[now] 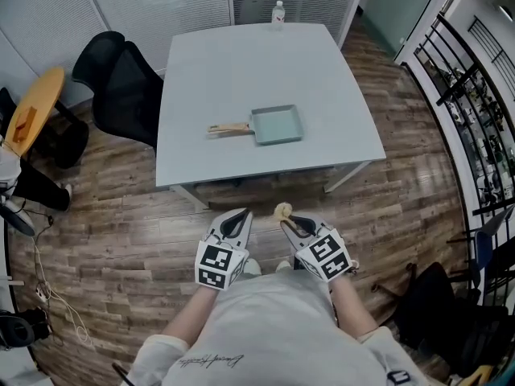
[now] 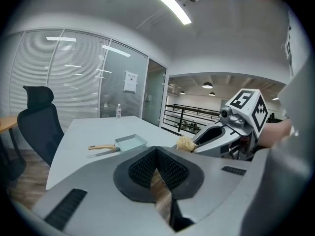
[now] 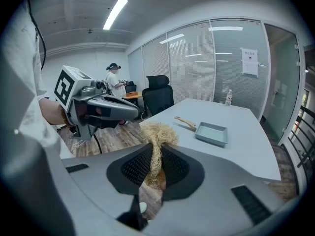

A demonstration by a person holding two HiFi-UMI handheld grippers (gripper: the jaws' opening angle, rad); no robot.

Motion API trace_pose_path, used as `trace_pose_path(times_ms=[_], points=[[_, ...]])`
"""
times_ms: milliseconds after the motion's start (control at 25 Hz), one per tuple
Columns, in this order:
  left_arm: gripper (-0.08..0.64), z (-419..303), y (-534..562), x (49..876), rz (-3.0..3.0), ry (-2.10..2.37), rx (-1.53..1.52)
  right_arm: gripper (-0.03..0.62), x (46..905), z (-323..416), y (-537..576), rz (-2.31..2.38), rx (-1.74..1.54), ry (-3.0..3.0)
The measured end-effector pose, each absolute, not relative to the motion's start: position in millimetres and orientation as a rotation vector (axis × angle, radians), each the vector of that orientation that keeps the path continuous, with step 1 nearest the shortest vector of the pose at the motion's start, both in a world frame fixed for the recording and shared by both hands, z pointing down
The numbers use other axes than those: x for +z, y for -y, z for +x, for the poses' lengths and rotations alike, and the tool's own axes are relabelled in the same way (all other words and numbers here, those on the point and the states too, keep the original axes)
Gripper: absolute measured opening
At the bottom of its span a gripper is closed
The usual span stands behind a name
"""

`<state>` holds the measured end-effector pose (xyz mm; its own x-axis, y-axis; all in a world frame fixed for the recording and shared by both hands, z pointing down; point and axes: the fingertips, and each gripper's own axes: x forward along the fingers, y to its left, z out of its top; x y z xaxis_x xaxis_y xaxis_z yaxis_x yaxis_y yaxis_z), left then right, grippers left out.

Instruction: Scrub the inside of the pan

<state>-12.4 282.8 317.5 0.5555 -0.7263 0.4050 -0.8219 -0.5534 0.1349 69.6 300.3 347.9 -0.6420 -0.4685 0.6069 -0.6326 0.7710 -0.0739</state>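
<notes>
A pale green square pan [image 1: 278, 125] with a wooden handle [image 1: 228, 128] lies on the grey table [image 1: 241, 71]; it also shows as the pan [image 2: 130, 142] and the pan [image 3: 211, 132] in the gripper views. My right gripper [image 1: 284, 216] is shut on a tan fibre scrubber [image 1: 282, 210], whose tuft [image 3: 157, 134] sticks out between the jaws. My left gripper [image 1: 238, 219] is shut with nothing in it. Both grippers hang over the wooden floor, short of the table's near edge.
A plastic bottle [image 1: 278, 12] stands at the table's far edge. A black office chair [image 1: 121, 83] sits left of the table, with a round wooden table [image 1: 32, 107] further left. A black railing [image 1: 475, 111] runs along the right. A person [image 3: 116, 85] stands far off.
</notes>
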Motion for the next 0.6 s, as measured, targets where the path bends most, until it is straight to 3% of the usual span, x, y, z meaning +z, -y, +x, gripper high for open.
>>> trace_pose_path(times_ms=[600], points=[[0.011,-27.3,-257.2,320.7,2.493,1.275,0.41,0.067,354.6,53.2,-275.3,0.806,0.36,2.391]])
